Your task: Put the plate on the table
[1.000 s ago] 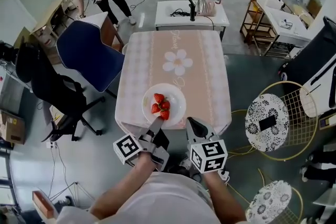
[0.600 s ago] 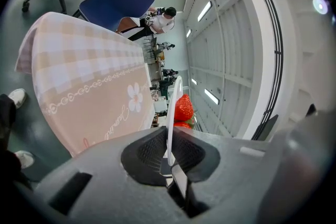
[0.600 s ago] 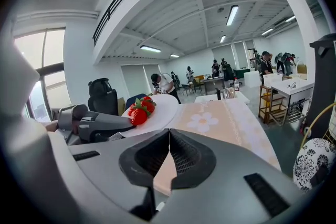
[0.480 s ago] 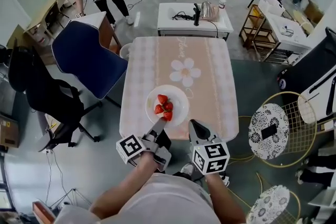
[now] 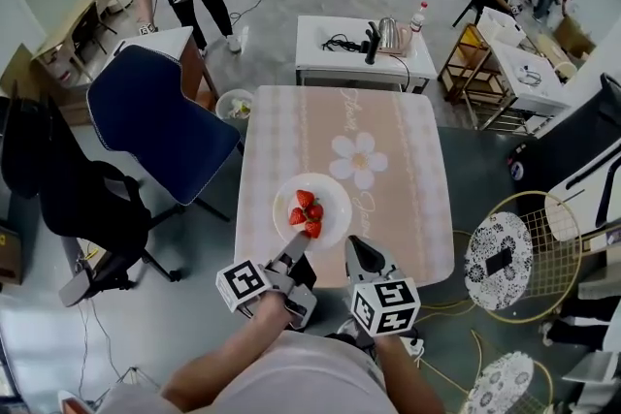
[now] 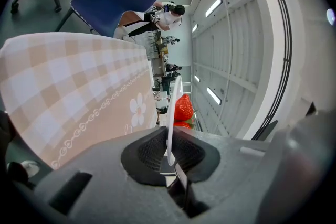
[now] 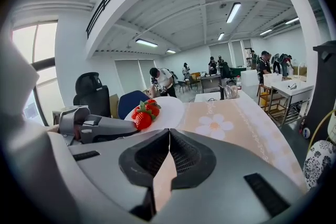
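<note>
One white plate (image 5: 333,196) with three strawberries (image 5: 308,212), gripped over the near end of one pink checked table (image 5: 388,160)

Two grippers are seen nearest: the left gripper (image 5: 295,246) is clamped on the plate's near rim, and the right gripper (image 5: 357,250) is held just beside it, jaws pressed together on nothing. Whether the plate rests on the cloth cannot be told. One blue chair (image 5: 155,126) is set at the table's left on the grey floor; one white table (image 5: 330,48) bearing a kettle (image 5: 389,36) is seen beyond.
</note>
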Demonstrator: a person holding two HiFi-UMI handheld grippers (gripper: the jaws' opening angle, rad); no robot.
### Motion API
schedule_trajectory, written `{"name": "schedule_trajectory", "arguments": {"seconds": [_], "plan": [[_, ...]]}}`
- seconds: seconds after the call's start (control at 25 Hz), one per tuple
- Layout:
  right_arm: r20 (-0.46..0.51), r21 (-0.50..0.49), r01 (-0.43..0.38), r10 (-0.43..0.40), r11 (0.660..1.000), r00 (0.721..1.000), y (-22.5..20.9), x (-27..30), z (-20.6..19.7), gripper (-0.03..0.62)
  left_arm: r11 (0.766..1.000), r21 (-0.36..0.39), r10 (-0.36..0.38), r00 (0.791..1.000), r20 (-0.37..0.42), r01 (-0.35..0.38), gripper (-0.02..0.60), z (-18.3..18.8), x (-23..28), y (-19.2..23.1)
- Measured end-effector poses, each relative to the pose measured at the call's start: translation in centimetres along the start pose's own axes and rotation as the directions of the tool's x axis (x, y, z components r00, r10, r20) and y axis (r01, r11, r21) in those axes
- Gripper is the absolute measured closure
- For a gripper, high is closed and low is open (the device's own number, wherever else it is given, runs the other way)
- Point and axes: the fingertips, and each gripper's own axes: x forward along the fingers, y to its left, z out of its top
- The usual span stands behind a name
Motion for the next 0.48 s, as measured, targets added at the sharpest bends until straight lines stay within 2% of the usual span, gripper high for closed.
{"name": "schedule_trajectory", "arguments": {"seconds": [0.24, 0.48], "plan": [[0.0, 0.001, 0.059, -0.059, 0.998, 0.998, 0.1, 1.6, 1.3, 0.589, 1.0, 0.001, -0.018, 0.999, -0.049, 0.018, 0.558, 2.0, 1.2, 0.0], [-0.003, 0.006, 0.103, -0.103, 0.995, 0.995, -0.8, 2.3, 2.0, 0.589, 1.0, -0.015, -0.019, 0.996, -0.084, 0.017, 0.558, 2.5, 2.4, 0.4]]}}
